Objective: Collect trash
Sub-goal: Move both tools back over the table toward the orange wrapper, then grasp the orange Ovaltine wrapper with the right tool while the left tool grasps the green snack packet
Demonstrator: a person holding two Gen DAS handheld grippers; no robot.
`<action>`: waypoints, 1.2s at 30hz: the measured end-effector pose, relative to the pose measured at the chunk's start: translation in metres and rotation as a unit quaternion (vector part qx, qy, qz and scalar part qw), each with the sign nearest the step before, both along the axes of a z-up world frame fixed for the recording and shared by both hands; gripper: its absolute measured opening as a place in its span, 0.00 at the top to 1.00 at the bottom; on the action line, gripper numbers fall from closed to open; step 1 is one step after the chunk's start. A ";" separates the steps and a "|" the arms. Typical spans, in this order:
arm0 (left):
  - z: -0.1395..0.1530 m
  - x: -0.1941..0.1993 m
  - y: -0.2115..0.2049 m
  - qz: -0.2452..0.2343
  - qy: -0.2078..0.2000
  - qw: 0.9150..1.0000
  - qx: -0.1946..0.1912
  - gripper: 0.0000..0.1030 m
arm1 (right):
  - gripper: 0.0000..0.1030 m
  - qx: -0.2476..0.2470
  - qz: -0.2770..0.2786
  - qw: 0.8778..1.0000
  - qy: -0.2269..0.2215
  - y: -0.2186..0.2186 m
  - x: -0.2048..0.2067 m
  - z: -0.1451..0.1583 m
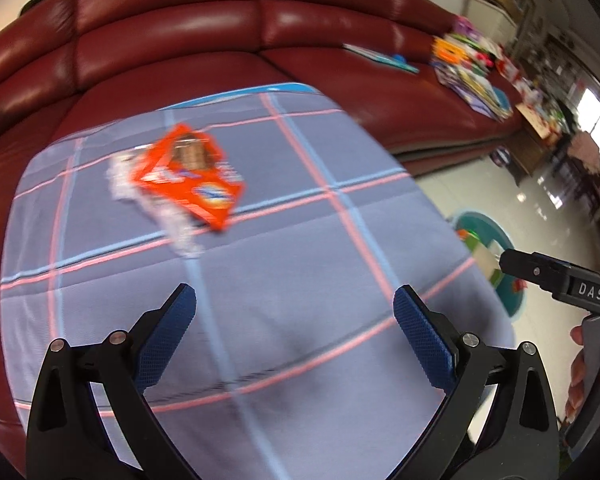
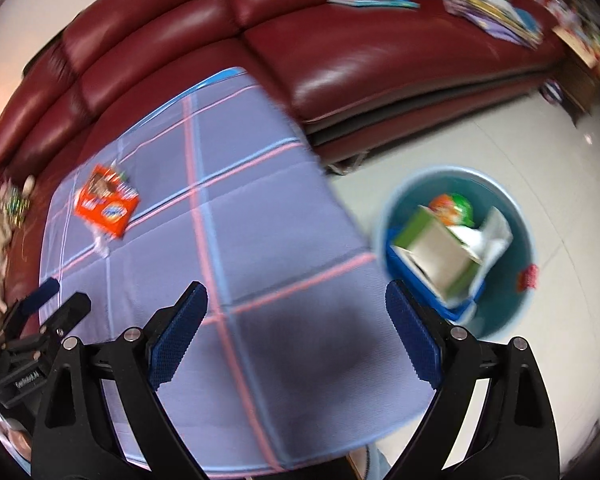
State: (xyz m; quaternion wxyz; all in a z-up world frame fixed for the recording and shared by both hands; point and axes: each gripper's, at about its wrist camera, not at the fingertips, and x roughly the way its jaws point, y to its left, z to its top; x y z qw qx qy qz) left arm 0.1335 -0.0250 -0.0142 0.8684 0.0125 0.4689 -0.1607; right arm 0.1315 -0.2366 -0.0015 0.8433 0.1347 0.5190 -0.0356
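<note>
An orange snack wrapper [image 1: 190,178] with a crumpled silvery torn end lies on the blue-grey checked cloth [image 1: 260,280] that covers the table. It also shows in the right wrist view [image 2: 106,206], far left. My left gripper [image 1: 295,304] is open and empty, above the cloth, short of the wrapper. My right gripper [image 2: 296,302] is open and empty over the cloth's right part. A teal trash bin [image 2: 512,292] stands on the floor to the right, holding a green-and-white carton [image 2: 440,256] and other trash.
A dark red leather sofa [image 1: 220,40] curves behind the table, with books and toys [image 1: 468,68] piled on its right end. White tiled floor [image 2: 540,140] lies right of the table. Small clutter sits at the cloth's left edge [image 2: 8,208]. The other gripper shows at the right edge [image 1: 560,284].
</note>
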 end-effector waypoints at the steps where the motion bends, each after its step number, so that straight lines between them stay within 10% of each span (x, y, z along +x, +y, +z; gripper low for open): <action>1: -0.001 0.003 0.012 0.008 0.000 1.000 0.001 0.04 | 0.16 -0.001 0.012 1.000 0.001 0.012 0.008 0.000; 17: -0.024 0.057 0.154 0.127 0.030 0.991 -0.003 0.04 | 0.16 -0.012 0.179 0.984 0.012 0.171 0.120 -0.027; 30: -0.046 0.087 0.179 0.144 0.045 0.989 0.000 0.04 | 0.16 -0.010 0.220 0.975 0.009 0.217 0.170 -0.055; 36: -0.048 0.094 0.175 0.140 0.044 0.989 0.000 0.04 | 0.33 0.000 0.229 0.973 0.014 0.219 0.178 -0.064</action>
